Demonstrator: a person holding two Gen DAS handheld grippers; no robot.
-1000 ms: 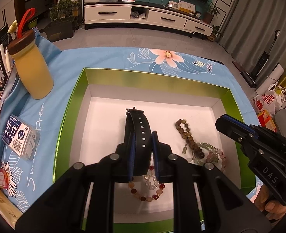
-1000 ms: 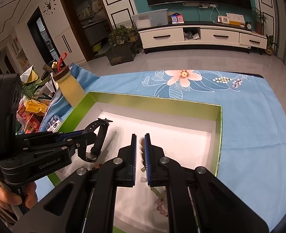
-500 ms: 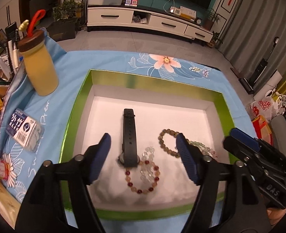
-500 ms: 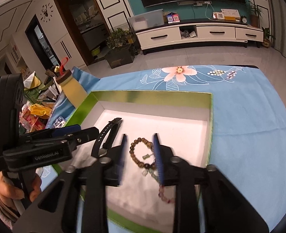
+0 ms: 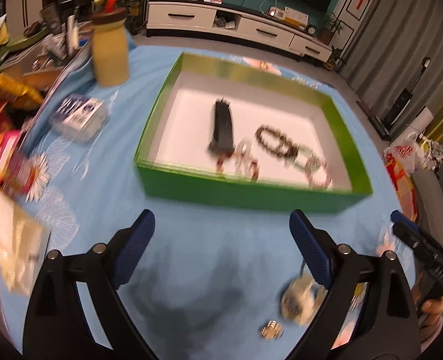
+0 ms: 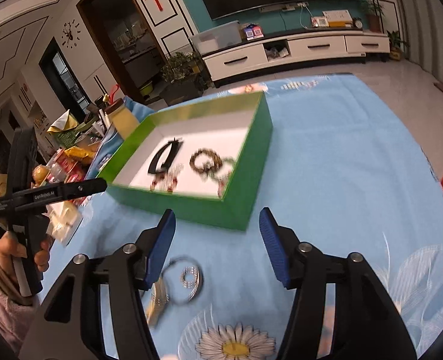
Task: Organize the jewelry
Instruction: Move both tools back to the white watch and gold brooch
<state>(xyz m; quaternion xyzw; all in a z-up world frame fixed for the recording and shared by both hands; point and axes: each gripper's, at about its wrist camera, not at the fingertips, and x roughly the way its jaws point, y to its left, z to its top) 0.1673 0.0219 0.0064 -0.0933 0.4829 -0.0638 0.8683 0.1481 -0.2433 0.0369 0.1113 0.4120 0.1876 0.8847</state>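
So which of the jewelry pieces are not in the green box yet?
The sparkly ring-shaped piece and the small gold piece, lying on the blue cloth by the open right tongs. The watch and bead bracelets sit inside the box.

Your green-walled, white-floored box (image 5: 242, 192) holds a black watch strap (image 5: 222, 127), a brown bead bracelet (image 5: 274, 139) and blurred red-and-clear bead strands (image 5: 245, 163); silvery pieces (image 6: 188, 279) lie outside.

In your left wrist frame, the box (image 5: 245, 192) sits centre on the tabletop (image 5: 191, 255), holding the watch (image 5: 222, 127) left of the bracelets (image 5: 284, 144); the bottle (image 5: 110, 57) stands upper left.
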